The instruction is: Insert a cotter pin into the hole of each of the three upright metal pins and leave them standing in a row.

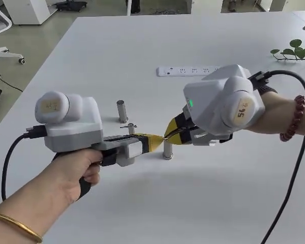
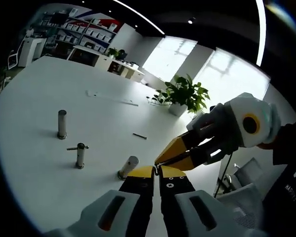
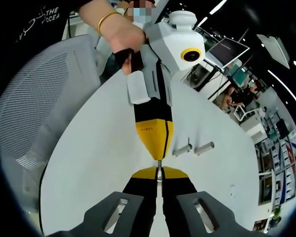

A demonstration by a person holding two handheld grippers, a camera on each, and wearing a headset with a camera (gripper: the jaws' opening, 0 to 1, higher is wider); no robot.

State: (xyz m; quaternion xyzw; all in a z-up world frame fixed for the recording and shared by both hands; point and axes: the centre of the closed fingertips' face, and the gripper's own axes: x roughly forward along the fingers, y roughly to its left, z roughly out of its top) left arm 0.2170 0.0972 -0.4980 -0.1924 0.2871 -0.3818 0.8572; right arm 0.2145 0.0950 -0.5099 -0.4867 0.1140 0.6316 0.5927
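Three upright metal pins stand in a row on the white table (image 1: 142, 203). The far pin (image 1: 122, 111) is bare. A cotter pin crosses the top of the middle pin (image 1: 131, 128). The near pin (image 1: 168, 150) is bare and sits just below the two grippers' tips. My left gripper (image 1: 159, 140) and right gripper (image 1: 168, 137) meet tip to tip above it. Both are shut on a thin cotter pin (image 3: 159, 172) held between them. In the left gripper view the near pin (image 2: 128, 167) lies left of my shut left gripper (image 2: 158, 171).
A loose cotter pin (image 2: 139, 136) lies on the table beyond the pins. A white power strip (image 1: 188, 71) lies farther back, and a plant (image 1: 295, 51) is at the far right edge. An office chair (image 1: 0, 30) stands off the table's left side.
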